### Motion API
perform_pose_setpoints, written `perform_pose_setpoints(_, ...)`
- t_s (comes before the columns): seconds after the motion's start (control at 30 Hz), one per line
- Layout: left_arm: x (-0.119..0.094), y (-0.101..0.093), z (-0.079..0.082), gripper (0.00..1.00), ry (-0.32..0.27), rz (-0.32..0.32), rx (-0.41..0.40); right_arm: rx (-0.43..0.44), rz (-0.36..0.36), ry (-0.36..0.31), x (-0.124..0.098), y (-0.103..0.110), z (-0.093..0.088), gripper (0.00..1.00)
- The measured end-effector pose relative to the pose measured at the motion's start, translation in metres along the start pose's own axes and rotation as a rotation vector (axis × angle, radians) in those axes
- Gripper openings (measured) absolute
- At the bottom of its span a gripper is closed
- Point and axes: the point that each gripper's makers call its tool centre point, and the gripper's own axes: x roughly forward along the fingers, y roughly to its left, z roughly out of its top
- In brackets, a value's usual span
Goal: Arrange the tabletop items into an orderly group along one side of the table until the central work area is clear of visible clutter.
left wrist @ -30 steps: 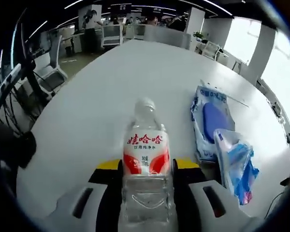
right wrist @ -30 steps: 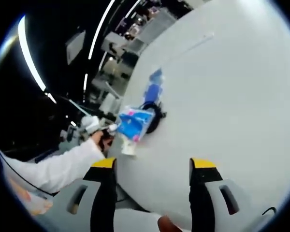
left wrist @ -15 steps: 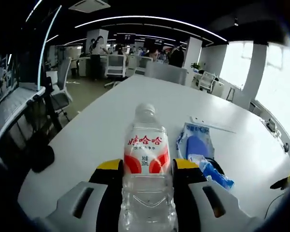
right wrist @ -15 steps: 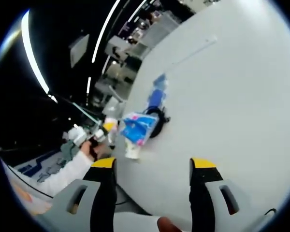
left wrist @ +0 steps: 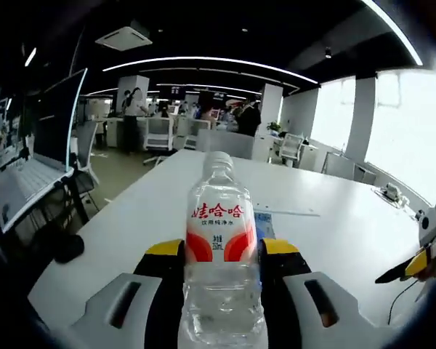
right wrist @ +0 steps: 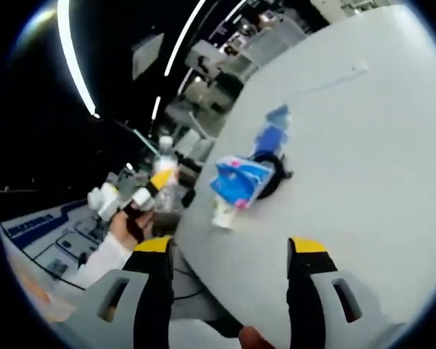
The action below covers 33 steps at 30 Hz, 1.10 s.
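Clear bottle, red-and-white label, yellow-tipped jaws

At centre of the left gripper view the water bottle (left wrist: 221, 254) was clear with a white cap and a red-and-white label carrying red characters; the left gripper (left wrist: 221, 254) beside it showed black jaws tipped yellow on pale grey bodies, and the table (left wrist: 334, 233) was plain white. In the right gripper view, a blue-and-white packet (right wrist: 239, 182) with a touch of pink lay at centre, a flat blue pouch (right wrist: 272, 131) above it, and the right gripper (right wrist: 231, 251) at the bottom wore the same black, yellow and grey.
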Motion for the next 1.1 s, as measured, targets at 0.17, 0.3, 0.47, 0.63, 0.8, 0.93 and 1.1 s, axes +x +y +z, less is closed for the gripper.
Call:
perform_pose_setpoints(0.17,-0.018,-0.021,-0.002,0.39,-0.025,-0.036,0.003,-0.037,0.066,-0.039,0.012,0.026,0.030,0.63)
perform_pose_setpoints(0.3,-0.028,-0.032,-0.005,0.40,-0.033,-0.066,0.013,-0.085,0.108,-0.049,0.024,0.046,0.051,0.64)
perform_pose_setpoints(0.47,-0.040,-0.041,-0.005,0.40,-0.048,-0.086,0.017,-0.129,0.176,-0.051,0.045,0.077,0.070,0.64)
perform_pose_setpoints(0.63,-0.051,-0.052,-0.002,0.40,-0.065,-0.117,0.039,-0.175,0.229,-0.031,0.067,0.107,0.077,0.64)
perform_pose_setpoints(0.8,-0.060,-0.058,-0.004,0.40,-0.070,-0.134,0.051,-0.195,0.268,-0.017,0.082,0.132,0.085,0.62)
perform_pose_setpoints(0.93,-0.066,-0.067,-0.002,0.40,-0.084,-0.157,0.055,-0.222,0.269,-0.002,0.095,0.142,0.086,0.62)
perform_pose_setpoints(1.1,-0.072,-0.079,-0.002,0.40,-0.094,-0.188,0.077,-0.211,0.295,0.008,0.106,0.154,0.083,0.59)
